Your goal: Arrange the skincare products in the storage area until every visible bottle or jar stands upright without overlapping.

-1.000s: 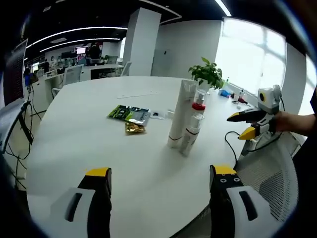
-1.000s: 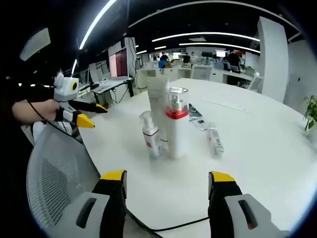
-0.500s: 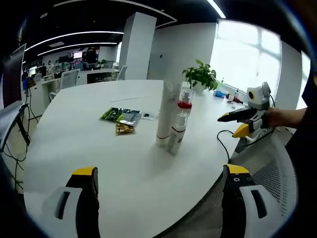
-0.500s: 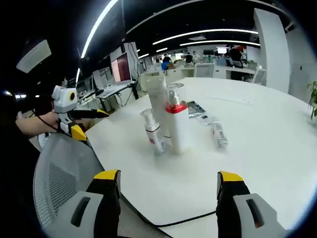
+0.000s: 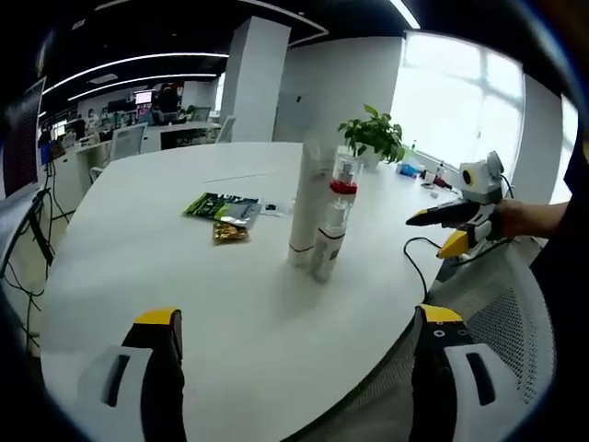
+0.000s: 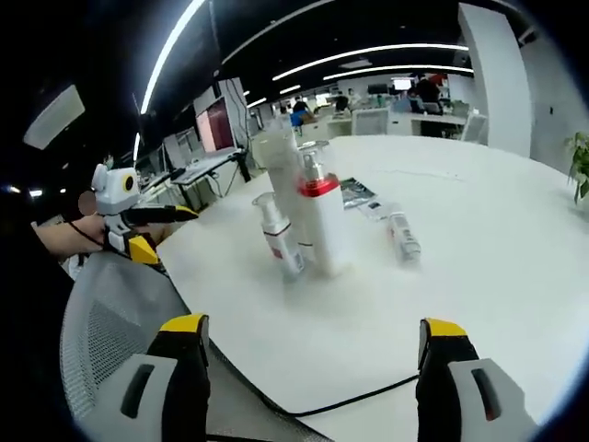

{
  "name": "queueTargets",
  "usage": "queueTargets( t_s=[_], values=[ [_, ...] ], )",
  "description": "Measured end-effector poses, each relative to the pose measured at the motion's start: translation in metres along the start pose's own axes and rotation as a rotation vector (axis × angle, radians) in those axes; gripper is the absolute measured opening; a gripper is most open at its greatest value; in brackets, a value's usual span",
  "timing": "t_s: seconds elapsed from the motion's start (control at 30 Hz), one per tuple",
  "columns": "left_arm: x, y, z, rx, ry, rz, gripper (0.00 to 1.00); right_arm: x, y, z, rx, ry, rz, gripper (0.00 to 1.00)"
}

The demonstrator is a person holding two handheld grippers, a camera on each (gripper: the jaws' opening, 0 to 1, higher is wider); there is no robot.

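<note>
Three products stand upright in a tight cluster near the table's edge: a tall white tube [image 5: 304, 207] [image 6: 279, 170], a white bottle with a red band [image 5: 337, 214] [image 6: 322, 221] and a small pump bottle [image 6: 275, 241]. One small white bottle [image 6: 402, 237] lies on its side to their right. My left gripper [image 5: 299, 318] is open and well short of the cluster, with nothing between its jaws. The right gripper [image 6: 314, 327] is open too and equally far back. Each gripper shows in the other's view, held by a hand: the right gripper [image 5: 444, 231] and the left gripper [image 6: 152, 230].
A green packet [image 5: 221, 206] and a gold packet [image 5: 226, 233] lie on the round white table [image 5: 138, 249] behind the cluster. A potted plant [image 5: 373, 138] stands at the far edge. A grey mesh chair [image 6: 101, 331] and a black cable [image 6: 354, 396] sit at the near edge.
Both pairs of jaws have spread wider apart. Both cameras have shifted slightly, so the cluster sits a little further left and smaller. The products have not moved.
</note>
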State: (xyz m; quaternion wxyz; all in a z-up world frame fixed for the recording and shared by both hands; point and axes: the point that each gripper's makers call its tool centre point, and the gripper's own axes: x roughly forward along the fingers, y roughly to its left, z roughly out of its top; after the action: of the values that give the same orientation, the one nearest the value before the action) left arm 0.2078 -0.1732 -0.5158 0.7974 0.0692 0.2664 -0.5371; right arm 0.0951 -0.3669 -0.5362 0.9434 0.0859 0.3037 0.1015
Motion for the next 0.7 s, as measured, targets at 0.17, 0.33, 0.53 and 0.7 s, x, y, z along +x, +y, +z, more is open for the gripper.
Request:
queueTargets(
  t_s=[0.17,0.33,0.53,0.7],
  values=[
    [-0.001,0.0,0.003,-0.02,-0.014,0.0,0.97,0.005,-0.005,0.001,-0.008,0.011,-0.002,0.99],
    [-0.001,0.003,0.004,-0.039,-0.029,0.014,0.97,0.011,-0.009,0.005,-0.026,0.027,-0.005,0.99],
    [-0.002,0.008,0.003,-0.055,-0.029,0.024,0.98,0.019,-0.018,0.012,-0.029,0.063,-0.011,0.98],
    [-0.004,0.013,0.004,-0.062,-0.04,0.038,0.97,0.027,-0.035,0.018,-0.061,0.101,-0.035,0.92]
  ],
)
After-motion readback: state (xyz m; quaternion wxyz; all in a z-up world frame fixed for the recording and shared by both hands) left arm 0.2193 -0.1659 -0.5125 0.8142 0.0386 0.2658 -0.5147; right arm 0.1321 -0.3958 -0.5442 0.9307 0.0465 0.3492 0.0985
